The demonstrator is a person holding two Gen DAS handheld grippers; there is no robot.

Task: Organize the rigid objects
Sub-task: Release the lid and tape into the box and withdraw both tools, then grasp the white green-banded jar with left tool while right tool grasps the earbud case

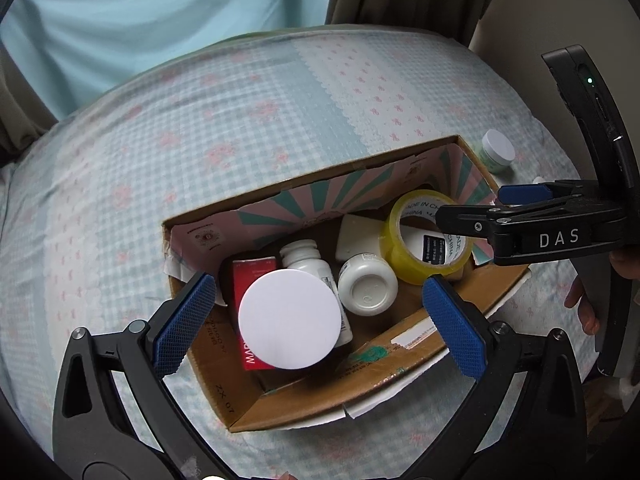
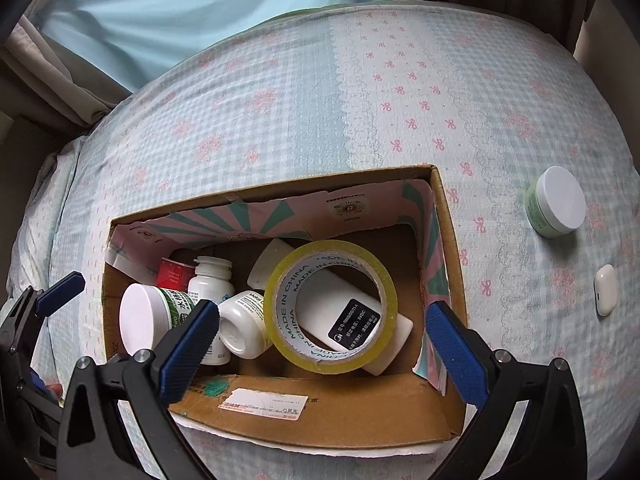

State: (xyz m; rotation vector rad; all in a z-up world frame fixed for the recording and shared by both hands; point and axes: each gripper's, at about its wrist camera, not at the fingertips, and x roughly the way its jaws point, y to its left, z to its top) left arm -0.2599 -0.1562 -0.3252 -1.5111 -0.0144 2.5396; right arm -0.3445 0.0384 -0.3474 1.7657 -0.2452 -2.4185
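An open cardboard box [image 1: 400,364] [image 2: 448,240] lies on the bed. Inside it are a white-lidded jar [image 1: 290,318] [image 2: 140,320], a red carton [image 1: 252,270], two white bottles [image 1: 368,284] [image 1: 304,256], a yellow tape roll [image 1: 428,236] [image 2: 332,308] and a white remote [image 2: 352,320] lying through the roll. My left gripper [image 1: 320,324] hangs open above the jar, its pads clear of it. Above the tape roll, my right gripper [image 2: 322,348] [image 1: 472,206] stands open and holds nothing.
A second white-lidded green jar [image 2: 558,208] [image 1: 498,150] and a white earbud case [image 2: 604,290] lie on the checked bedspread [image 2: 280,120] to the right of the box. Curtains hang beyond the bed's far edge. A finger of the left gripper [image 2: 60,288] shows at the box's left.
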